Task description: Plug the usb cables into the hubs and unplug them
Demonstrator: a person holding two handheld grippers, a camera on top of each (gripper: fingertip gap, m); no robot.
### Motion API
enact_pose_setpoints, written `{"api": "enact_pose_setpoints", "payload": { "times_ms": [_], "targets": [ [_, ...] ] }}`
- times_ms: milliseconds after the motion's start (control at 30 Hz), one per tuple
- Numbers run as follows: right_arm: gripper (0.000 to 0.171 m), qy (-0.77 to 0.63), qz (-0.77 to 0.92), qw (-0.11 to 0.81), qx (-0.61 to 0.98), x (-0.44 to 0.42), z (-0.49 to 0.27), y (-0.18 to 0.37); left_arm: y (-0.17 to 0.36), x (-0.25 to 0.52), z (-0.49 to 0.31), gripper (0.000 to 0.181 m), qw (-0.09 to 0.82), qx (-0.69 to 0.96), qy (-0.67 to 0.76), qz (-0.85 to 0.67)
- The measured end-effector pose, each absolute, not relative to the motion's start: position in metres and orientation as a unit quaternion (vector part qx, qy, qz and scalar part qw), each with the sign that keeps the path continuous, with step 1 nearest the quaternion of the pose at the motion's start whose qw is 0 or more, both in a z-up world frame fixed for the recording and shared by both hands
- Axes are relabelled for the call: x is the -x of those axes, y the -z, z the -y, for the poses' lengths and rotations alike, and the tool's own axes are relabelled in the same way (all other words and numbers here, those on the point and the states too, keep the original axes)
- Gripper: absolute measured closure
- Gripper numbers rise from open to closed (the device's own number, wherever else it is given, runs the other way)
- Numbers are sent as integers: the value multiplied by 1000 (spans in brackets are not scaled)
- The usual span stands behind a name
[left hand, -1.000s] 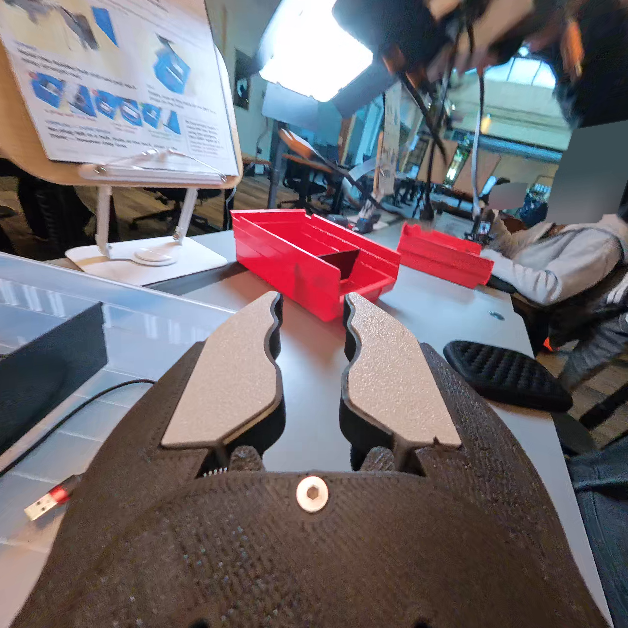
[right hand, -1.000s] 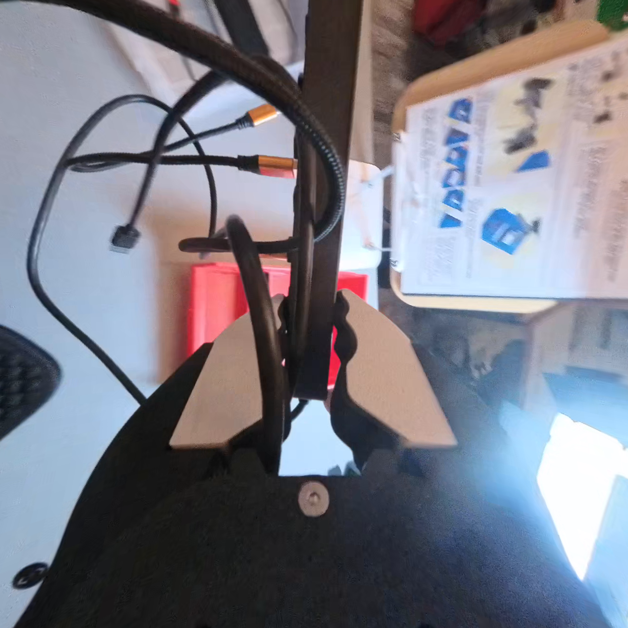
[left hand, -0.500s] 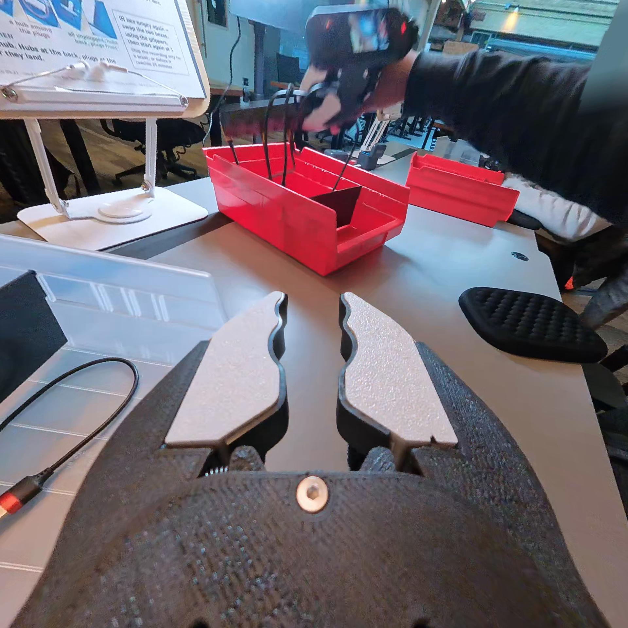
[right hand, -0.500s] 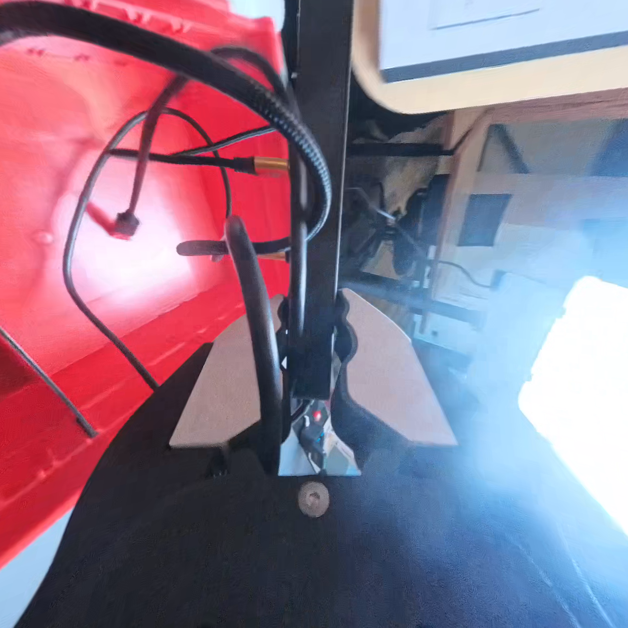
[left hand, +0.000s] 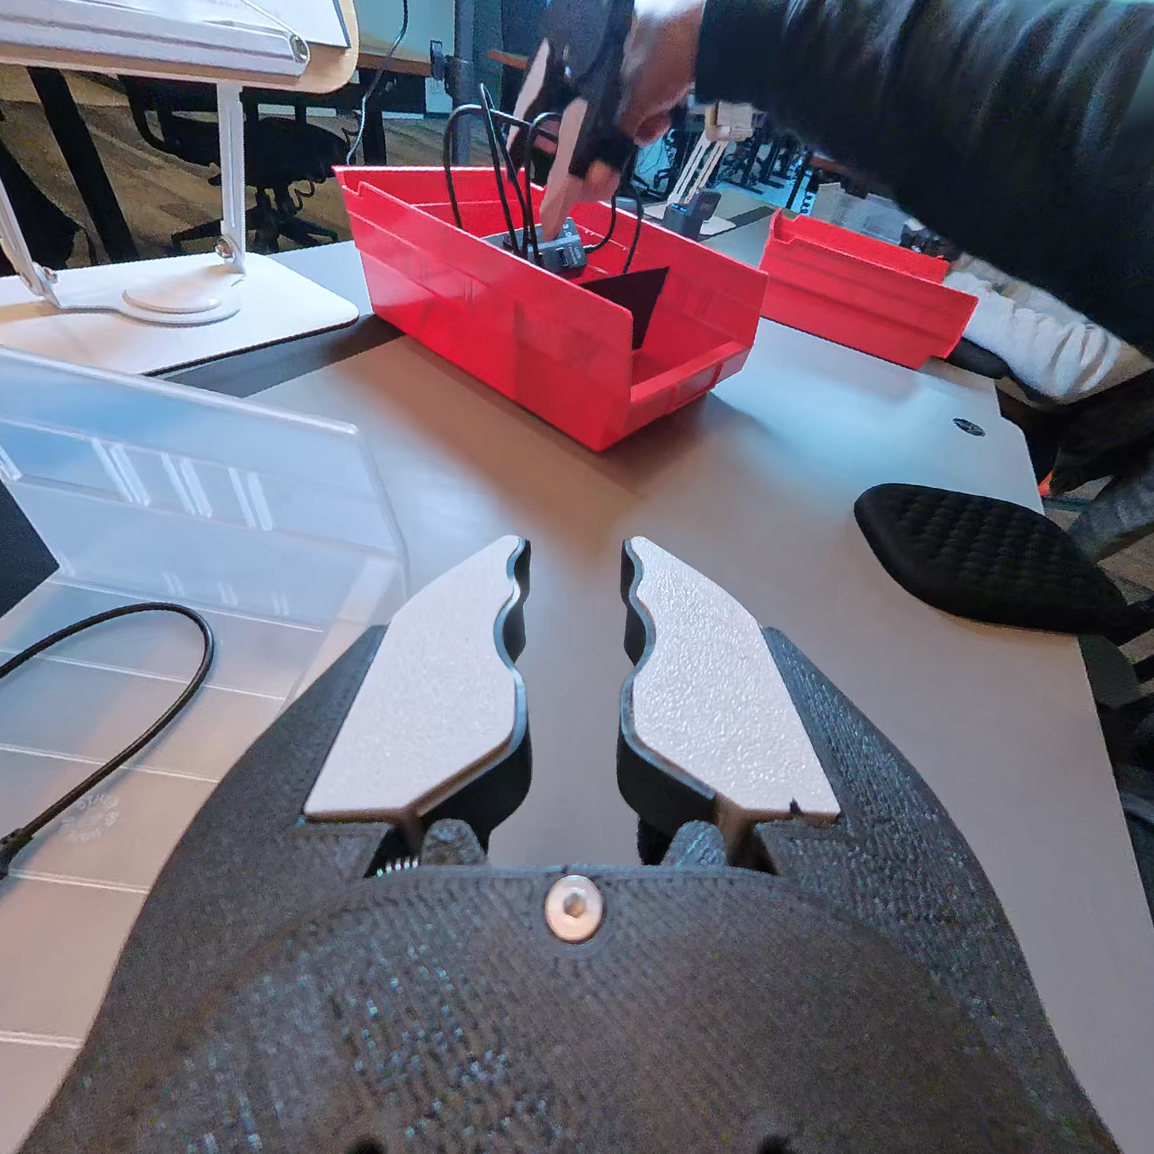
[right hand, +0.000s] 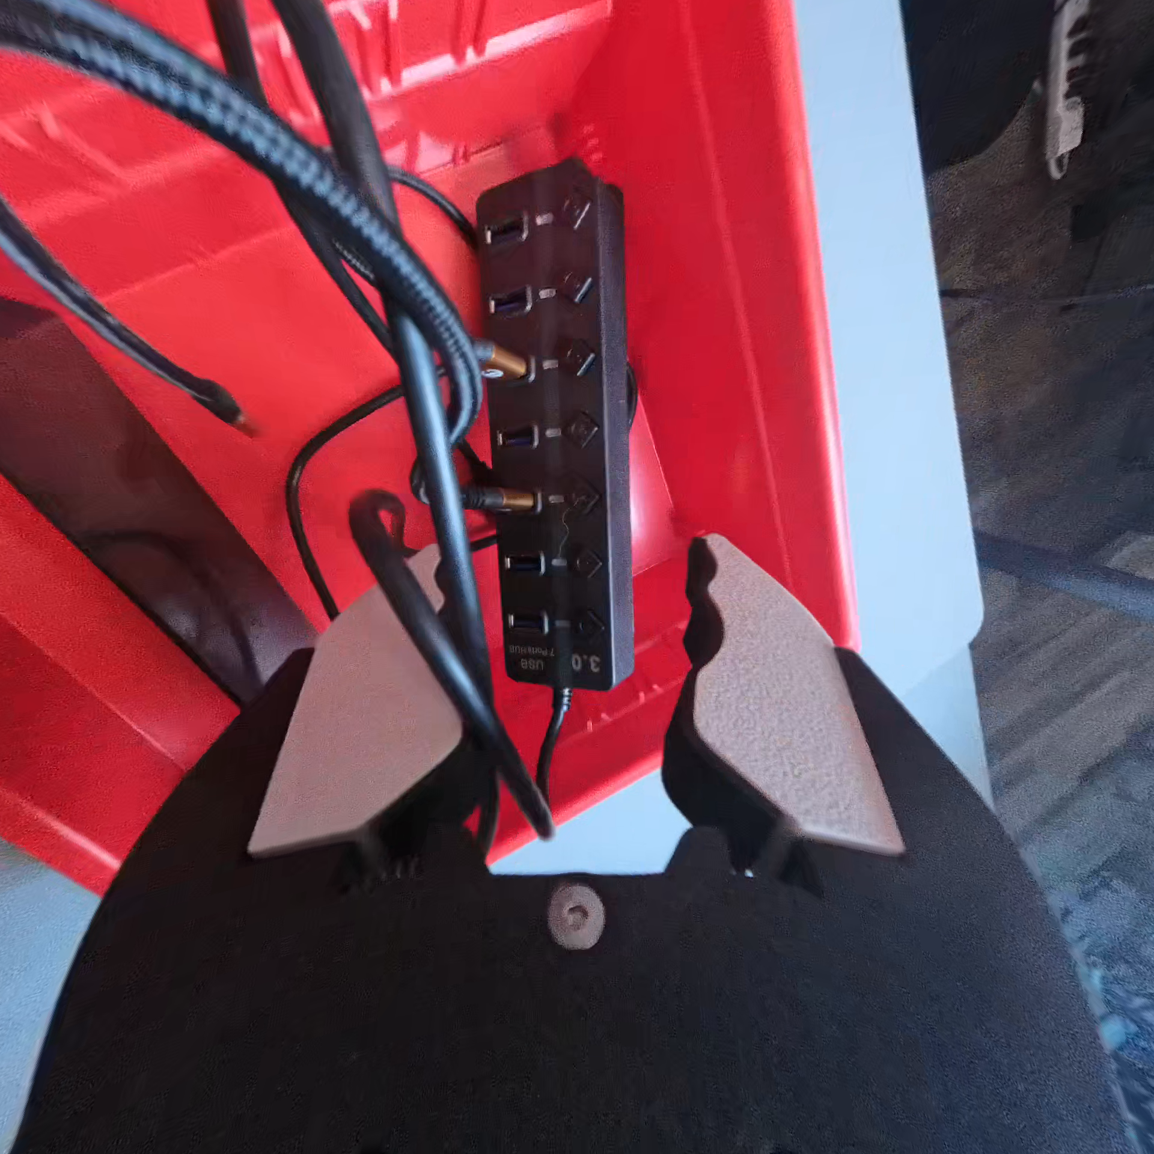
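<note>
A black USB hub (right hand: 556,424) with several ports lies in the red bin (right hand: 718,312), along its right wall. Two gold-ended plugs (right hand: 509,362) sit in its ports, and a thick braided cable (right hand: 250,137) with thinner black cables arcs off to the left. My right gripper (right hand: 568,549) is open, its fingertips either side of the hub's near end and not touching it; cables drape over its left finger. In the left wrist view the hub (left hand: 562,253) pokes out of the bin (left hand: 499,325). My left gripper (left hand: 574,556) is open and empty above the grey table.
A clear plastic tray (left hand: 187,499) holding a loose black cable (left hand: 187,674) lies at my left. A white stand base (left hand: 175,312) is at the back left, a second red bin (left hand: 855,281) at the back right, and a black padded armrest (left hand: 974,556) at the right edge. A dark sleeve (left hand: 874,93) reaches over the bin. Across from one pair of fingers to the other is roughly 40 centimetres.
My right gripper carried the hub and its cables down into the red bin, then opened and let go of it. My left gripper stayed open and tilted down towards the table.
</note>
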State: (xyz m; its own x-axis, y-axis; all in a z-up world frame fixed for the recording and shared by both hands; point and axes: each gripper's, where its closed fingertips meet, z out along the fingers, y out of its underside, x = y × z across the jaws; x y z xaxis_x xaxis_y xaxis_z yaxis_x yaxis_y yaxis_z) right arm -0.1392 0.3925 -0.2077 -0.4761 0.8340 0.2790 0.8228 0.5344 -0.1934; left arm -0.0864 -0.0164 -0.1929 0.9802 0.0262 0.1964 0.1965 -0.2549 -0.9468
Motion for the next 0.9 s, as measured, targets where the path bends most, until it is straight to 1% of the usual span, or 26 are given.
{"api": "enact_pose_setpoints", "payload": {
  "times_ms": [33, 67, 167, 233, 300, 400, 500, 600, 667, 700, 733, 800, 833, 900],
  "targets": [
    [92, -27, 856, 172, 486, 140, -390, 196, 193, 88, 17, 153, 606, 789, 68, 71],
    [90, -40, 857, 178, 482, 141, -387, 182, 193, 89, 17, 153, 606, 789, 67, 72],
    [88, -74, 855, 197, 475, 138, -377, 143, 193, 92, 18, 153, 606, 789, 68, 78],
    [88, -88, 849, 228, 468, 135, -374, 119, 193, 92, 18, 153, 606, 788, 69, 80],
    [91, -141, 834, 274, 458, 135, -360, 91, 192, 93, 19, 152, 606, 789, 63, 80],
    [99, -257, 795, 340, 431, 126, -320, 53, 184, 99, 24, 152, 613, 784, 37, 88],
    [99, -351, 754, 367, 417, 99, -269, 48, 166, 115, 36, 150, 633, 765, 11, 114],
    [97, -421, 708, 387, 414, 67, -220, 68, 145, 140, 59, 150, 651, 743, -37, 149],
    [106, -462, 669, 394, 429, 46, -192, 89, 135, 155, 75, 150, 657, 731, -61, 174],
    [116, -478, 645, 400, 442, 36, -183, 100, 131, 163, 83, 149, 658, 726, -71, 186],
    [129, -494, 617, 409, 456, 27, -176, 111, 128, 170, 90, 149, 658, 722, -82, 197],
    [163, -523, 564, 426, 476, 11, -168, 131, 121, 183, 103, 150, 657, 716, -103, 212],
    [171, -530, 548, 433, 481, 6, -166, 142, 118, 191, 107, 150, 652, 717, -113, 219],
    [171, -522, 533, 453, 487, 1, -169, 160, 110, 208, 114, 150, 639, 724, -137, 223]
  ]
}}
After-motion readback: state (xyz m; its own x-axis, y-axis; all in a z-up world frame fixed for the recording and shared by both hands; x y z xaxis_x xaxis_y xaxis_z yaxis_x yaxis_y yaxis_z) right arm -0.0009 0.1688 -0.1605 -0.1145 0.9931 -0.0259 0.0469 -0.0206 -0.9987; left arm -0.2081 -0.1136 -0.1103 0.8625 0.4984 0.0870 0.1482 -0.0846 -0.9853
